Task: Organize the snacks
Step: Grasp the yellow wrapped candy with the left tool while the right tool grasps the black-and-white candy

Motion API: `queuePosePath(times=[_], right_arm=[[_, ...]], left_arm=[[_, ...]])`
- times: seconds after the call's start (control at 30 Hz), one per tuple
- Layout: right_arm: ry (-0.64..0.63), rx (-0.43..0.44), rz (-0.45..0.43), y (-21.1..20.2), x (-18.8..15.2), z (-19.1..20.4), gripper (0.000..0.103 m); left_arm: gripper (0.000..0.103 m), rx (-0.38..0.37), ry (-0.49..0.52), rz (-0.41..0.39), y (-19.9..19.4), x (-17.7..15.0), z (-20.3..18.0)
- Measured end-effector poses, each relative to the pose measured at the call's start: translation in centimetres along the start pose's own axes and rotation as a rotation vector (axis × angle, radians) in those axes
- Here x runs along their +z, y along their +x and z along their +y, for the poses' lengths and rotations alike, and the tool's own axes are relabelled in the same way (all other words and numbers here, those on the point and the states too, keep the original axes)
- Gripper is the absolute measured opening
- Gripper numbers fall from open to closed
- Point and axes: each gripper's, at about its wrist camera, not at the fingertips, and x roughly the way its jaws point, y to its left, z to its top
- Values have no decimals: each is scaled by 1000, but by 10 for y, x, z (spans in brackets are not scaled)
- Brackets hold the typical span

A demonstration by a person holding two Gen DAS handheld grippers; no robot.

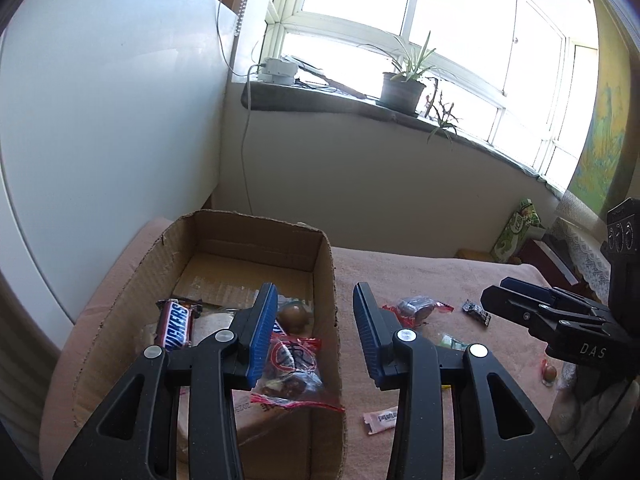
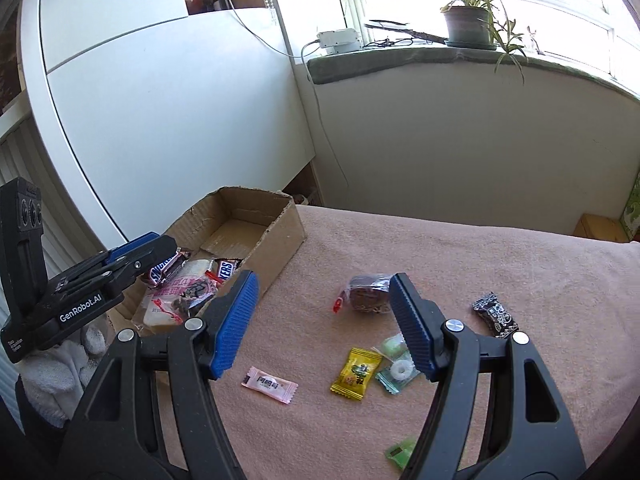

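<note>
Tabletop under a pink towel point(image 2: 460, 240), bearing a cardboard box point(image 2: 280, 236), a pink sachet point(image 2: 269, 385), a yellow candy point(image 2: 356, 374), a black wrapper point(image 2: 495, 314) and a brown wrapped cake point(image 2: 366, 294).

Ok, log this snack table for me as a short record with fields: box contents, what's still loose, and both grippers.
box: open cardboard box on pink cloth
in box: Snickers bars, clear packet with red print
loose on cloth: pink sachet, yellow candy, mint ring packet, black patterned candy, brown cake
left gripper: open, empty, over box edge
right gripper: open, empty, above loose snacks
</note>
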Motion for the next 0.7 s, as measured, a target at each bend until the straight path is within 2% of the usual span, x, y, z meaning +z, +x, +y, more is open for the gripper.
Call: queuePosePath(times=[0.33,0.7], right_arm=[[91,-80,55,4,-11,-60,71],[166,-172,124,20,-8,-119,71]], left_arm=[[38,-98,59,76,20,-12,-47],[38,-203,66,221,52,-36,-79]])
